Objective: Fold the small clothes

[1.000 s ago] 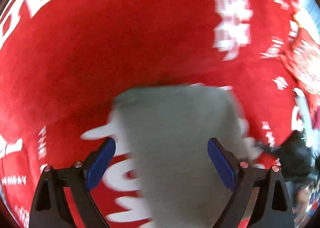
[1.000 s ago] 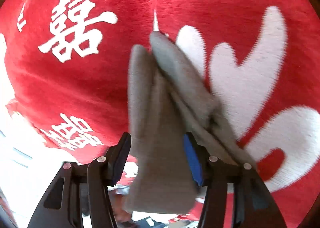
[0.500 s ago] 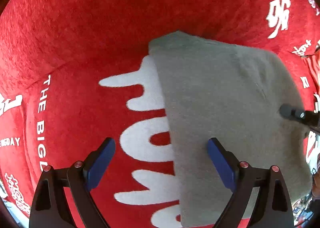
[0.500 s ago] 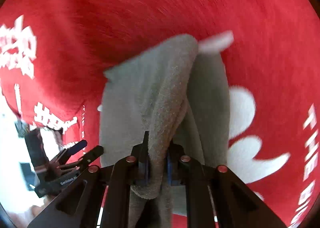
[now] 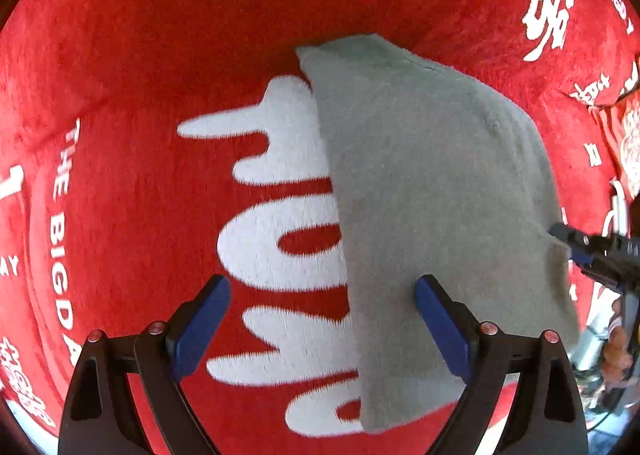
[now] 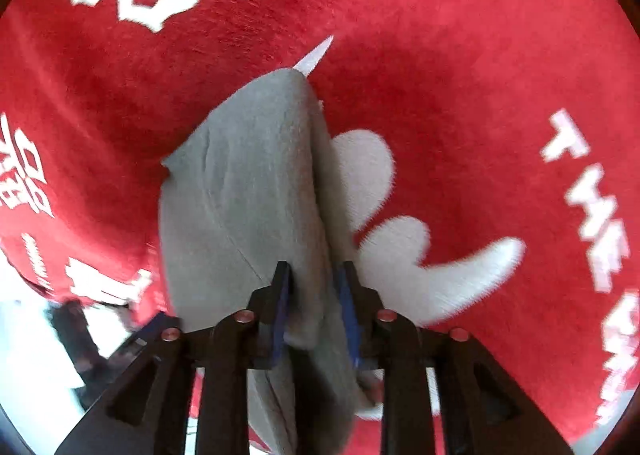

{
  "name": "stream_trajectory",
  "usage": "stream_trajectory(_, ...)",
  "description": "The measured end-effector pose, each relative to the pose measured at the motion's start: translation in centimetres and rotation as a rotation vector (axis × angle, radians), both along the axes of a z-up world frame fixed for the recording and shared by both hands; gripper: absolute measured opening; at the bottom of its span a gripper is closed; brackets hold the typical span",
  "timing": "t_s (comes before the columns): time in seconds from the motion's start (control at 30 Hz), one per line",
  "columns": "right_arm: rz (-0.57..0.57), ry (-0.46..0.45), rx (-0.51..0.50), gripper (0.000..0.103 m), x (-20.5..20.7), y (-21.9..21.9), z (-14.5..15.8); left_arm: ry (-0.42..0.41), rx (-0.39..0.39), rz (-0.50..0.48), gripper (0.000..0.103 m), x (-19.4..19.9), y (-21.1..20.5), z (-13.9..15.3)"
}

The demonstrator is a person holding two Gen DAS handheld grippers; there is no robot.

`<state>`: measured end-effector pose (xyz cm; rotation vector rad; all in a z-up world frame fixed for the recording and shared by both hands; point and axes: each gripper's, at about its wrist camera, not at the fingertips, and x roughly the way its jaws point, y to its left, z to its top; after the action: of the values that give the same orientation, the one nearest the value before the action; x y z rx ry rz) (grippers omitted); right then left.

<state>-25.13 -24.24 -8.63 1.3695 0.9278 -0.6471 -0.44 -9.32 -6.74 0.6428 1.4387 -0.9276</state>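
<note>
Carrying one edge of the grey garment across in a fold over the red blanket.

Left wrist view: I am holding my left gripper [image 5: 322, 319] spread wide and empty above the red blanket [image 5: 160, 55]; the grey garment [image 5: 432, 195] is lying with its long axis running away from me, its narrow end pointing far. Right wrist view: I am pinching the grey garment [image 6: 248, 191] in my right gripper [image 6: 316, 303], its pads nearly closed on a bunched fold. Next, I judge, I should be laying that edge down squarely.
</note>
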Motion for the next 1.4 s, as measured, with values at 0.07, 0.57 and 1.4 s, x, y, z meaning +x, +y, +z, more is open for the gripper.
stream_trajectory(0.07, 0.046, 0.002, -0.043, 0.035, 0.0, 0.9, 2.0, -0.018, 0.012, -0.004, 0.094, 0.3, 0.7, 0.4)
stream_trajectory(0.57, 0.251, 0.159, -0.051, 0.007, -1.7, 7.1, 0.7, -0.005, 0.100, -0.096, 0.094, -4.5, 4.2, -2.6)
stream_trajectory(1.4, -0.053, 0.253, -0.040, 0.029, -5.5, 10.2, 4.1, -0.075, 0.116, -0.127, 0.094, -1.9, 7.9, 1.0)
